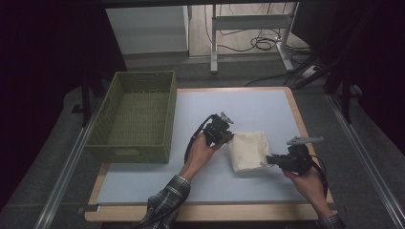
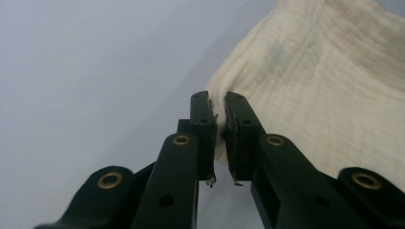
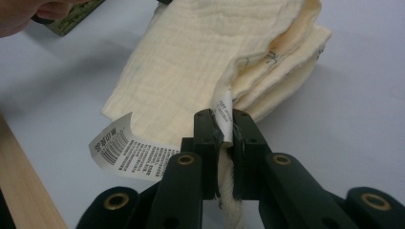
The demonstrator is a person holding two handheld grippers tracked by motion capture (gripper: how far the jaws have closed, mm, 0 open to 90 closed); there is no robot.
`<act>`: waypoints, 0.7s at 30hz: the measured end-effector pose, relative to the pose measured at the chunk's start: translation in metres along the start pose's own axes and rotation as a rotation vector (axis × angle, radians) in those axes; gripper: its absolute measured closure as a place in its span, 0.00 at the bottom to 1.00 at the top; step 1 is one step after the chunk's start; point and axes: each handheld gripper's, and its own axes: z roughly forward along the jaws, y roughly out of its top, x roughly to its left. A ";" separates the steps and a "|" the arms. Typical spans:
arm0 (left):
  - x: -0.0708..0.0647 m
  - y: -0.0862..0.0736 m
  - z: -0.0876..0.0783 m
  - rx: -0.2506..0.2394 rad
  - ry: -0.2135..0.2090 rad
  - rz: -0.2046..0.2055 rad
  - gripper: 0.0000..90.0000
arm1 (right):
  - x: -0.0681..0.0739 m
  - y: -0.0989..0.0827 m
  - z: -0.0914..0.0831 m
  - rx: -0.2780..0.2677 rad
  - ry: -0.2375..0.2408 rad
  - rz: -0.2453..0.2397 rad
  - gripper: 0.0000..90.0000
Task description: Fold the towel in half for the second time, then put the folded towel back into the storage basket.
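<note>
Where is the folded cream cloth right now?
In the high view the folded cream cloth sits right of centre on the pale table, pinched between the left gripper and right gripper, right of the green basket.

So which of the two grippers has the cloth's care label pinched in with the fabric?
The right gripper: a white printed label sits between its jaws. The left gripper pinches plain cream cloth.

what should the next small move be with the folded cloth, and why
Probably lift it together and carry it left toward the green basket. Both tongs, left and right, are already shut on opposite edges of the cream cloth, which looks bunched between them, and the basket sits open with nothing visible inside, so no regrip seems needed.
</note>
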 end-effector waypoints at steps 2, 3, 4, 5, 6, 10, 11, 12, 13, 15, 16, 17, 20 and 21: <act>0.001 0.000 -0.004 -0.001 0.011 0.000 0.92 | 0.003 0.003 0.002 -0.002 0.016 -0.001 0.91; 0.002 0.000 -0.007 -0.001 0.014 0.002 0.92 | 0.004 0.004 0.002 -0.001 0.015 -0.002 0.91; 0.003 0.001 -0.009 0.000 0.017 0.003 0.92 | 0.005 0.006 0.003 -0.002 0.020 -0.006 0.91; 0.004 0.001 -0.011 0.001 0.023 0.005 0.92 | 0.006 0.007 0.004 -0.006 0.025 -0.008 0.91; 0.005 0.001 -0.013 0.000 0.025 0.005 0.92 | 0.007 0.009 0.005 -0.008 0.028 -0.009 0.91; 0.011 0.002 -0.020 0.009 0.033 -0.001 0.92 | 0.011 0.017 0.007 -0.010 0.045 -0.013 0.91; 0.012 0.003 -0.021 0.014 0.034 0.001 0.92 | 0.012 0.018 0.008 -0.012 0.047 -0.014 0.91; 0.013 0.003 -0.023 0.014 0.037 -0.002 0.92 | 0.013 0.020 0.009 -0.013 0.050 -0.014 0.91; 0.014 0.003 -0.025 0.017 0.040 -0.001 0.92 | 0.014 0.021 0.010 -0.011 0.055 -0.014 0.91; 0.015 0.003 -0.028 0.021 0.045 -0.001 0.92 | 0.016 0.023 0.011 -0.013 0.058 -0.017 0.91; 0.016 0.003 -0.029 0.021 0.049 0.000 0.92 | 0.016 0.025 0.012 -0.014 0.063 -0.018 0.91; 0.017 0.003 -0.031 0.021 0.051 0.001 0.92 | 0.017 0.026 0.013 -0.013 0.066 -0.019 0.91; 0.020 0.004 -0.036 0.025 0.061 0.001 0.92 | 0.020 0.030 0.015 -0.018 0.075 -0.020 0.91; 0.021 0.004 -0.038 0.028 0.065 0.001 0.92 | 0.020 0.032 0.016 -0.018 0.080 -0.022 0.91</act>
